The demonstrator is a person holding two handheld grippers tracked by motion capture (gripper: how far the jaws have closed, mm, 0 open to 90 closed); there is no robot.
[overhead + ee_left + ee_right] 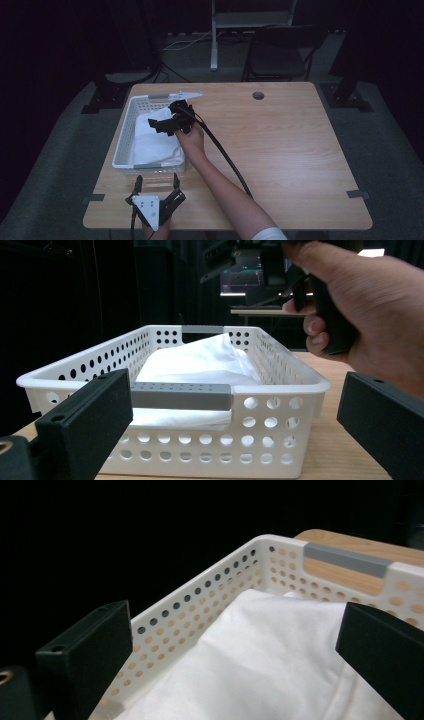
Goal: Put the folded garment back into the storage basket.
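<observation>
A white perforated plastic basket (126, 135) on the wooden bench (280, 150) holds crumpled white cloth (152, 140). The right tool (159, 125) hovers above it, released; the left tool (156, 185) rests near, released.

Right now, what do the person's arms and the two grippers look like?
Both grippers are black with two flat, blocky jaws. The left gripper carries a grey three-cornered plate on top. A thick black cable trails from the right gripper along the bare forearm, which ends in a short white sleeve.
</observation>
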